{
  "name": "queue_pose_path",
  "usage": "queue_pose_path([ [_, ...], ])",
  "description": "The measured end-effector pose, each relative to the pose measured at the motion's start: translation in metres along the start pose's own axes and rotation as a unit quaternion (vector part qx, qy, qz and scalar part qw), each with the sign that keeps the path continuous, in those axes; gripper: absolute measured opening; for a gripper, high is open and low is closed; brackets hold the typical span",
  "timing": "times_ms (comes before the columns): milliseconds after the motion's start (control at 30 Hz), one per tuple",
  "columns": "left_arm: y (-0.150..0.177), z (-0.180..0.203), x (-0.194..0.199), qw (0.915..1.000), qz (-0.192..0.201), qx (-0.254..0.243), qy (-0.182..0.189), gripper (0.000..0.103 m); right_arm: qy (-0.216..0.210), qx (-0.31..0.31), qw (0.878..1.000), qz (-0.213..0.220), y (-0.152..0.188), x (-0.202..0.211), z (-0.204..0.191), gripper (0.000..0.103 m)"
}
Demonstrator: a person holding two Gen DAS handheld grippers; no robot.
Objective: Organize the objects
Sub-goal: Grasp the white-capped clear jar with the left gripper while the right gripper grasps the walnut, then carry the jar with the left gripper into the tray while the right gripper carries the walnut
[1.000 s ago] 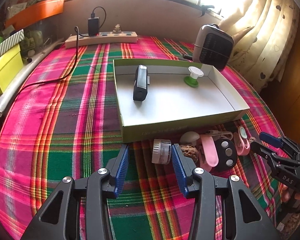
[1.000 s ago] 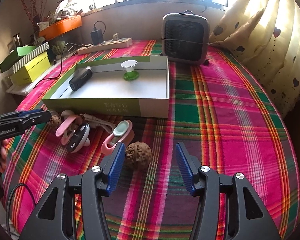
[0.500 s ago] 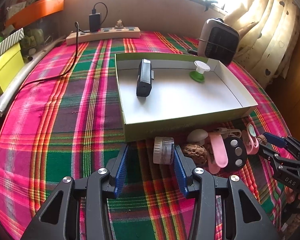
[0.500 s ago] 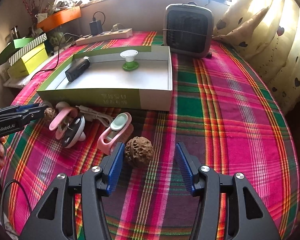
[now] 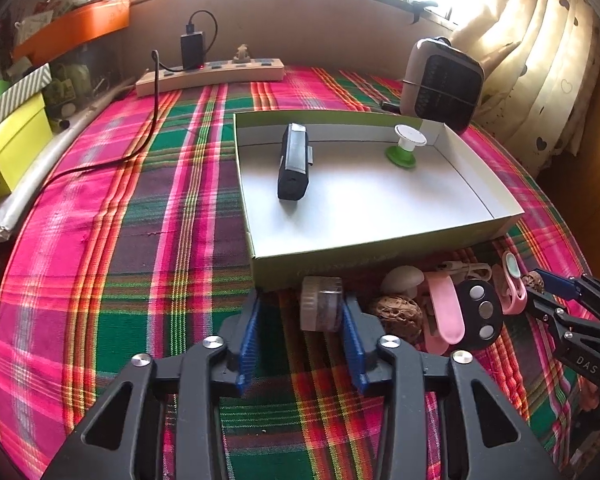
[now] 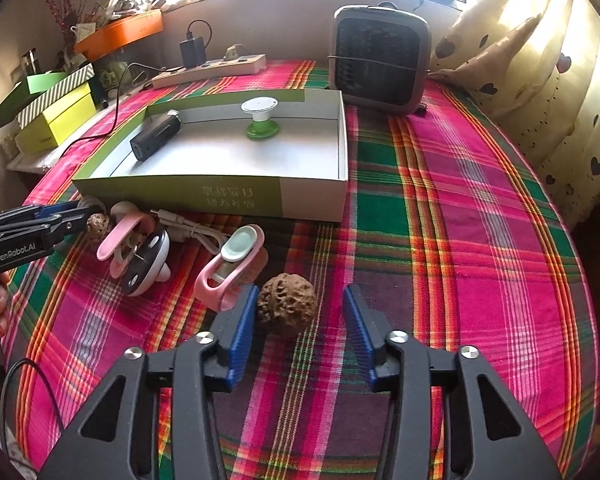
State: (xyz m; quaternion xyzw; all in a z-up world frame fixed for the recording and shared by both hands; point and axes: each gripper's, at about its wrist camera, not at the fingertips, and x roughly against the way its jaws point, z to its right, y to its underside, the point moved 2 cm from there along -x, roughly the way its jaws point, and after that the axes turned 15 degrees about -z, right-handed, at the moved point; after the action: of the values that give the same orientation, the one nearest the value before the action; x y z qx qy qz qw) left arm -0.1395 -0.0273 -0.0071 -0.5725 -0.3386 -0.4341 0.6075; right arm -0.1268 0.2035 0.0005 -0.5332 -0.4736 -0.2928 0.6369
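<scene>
The left gripper [image 5: 298, 326] carries "GenRobot.AI" in white on its side, readable from the right wrist view; the right gripper [image 6: 300, 330] shows "DAS" on its body in the left wrist view. The shallow box [image 6: 312, 200] has a printed line of characters on its green front wall, upside down from here and not legible to me.

The left gripper stands narrow-to-middling, its blue pads either side of a small round jar [image 5: 321, 309] lying on its side; the right-hand pad touches the jar, the other stands off, so nothing is clamped. The right gripper is spread wide around a knobbly walnut [image 6: 287, 309], which sits just beside the left pad and apart from the other.

Both sit on the plaid worktop [image 6: 480, 220], just in front of the box's near wall. Between the two grippers lies a crowded cluster: a second walnut [image 5: 396, 314], a pink clip [image 6: 230, 270], a black disc with three silver dots [image 5: 478, 314], a coiled pale cable [image 6: 188, 234]. The cloth to the right of the box is open as far as the fan heater [image 6: 378, 62].

Inside the box lie a black oblong device [image 5: 294, 166] and a green-and-white spool [image 5: 404, 146], with bare floor around them. The jar's contents are too dim to make out.
</scene>
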Motion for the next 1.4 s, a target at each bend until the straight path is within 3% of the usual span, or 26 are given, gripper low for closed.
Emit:
queue_pose_path([
  [267,0.0,-0.001,0.0,1.0,0.0,0.002,-0.007,0.017,-0.002,0.006,1.0,0.001,0.001,0.0,-0.002,0.03],
  [1000,0.001,-0.003,0.0,1.0,0.002,0.004,-0.008,0.017,-0.005,0.004,1.0,0.002,0.0,0.001,-0.002,0.03],
  [1400,-0.003,0.0,0.019,0.9998,0.021,-0.003,-0.006,0.017,-0.005,0.003,1.0,0.017,-0.004,0.012,-0.001,0.03],
])
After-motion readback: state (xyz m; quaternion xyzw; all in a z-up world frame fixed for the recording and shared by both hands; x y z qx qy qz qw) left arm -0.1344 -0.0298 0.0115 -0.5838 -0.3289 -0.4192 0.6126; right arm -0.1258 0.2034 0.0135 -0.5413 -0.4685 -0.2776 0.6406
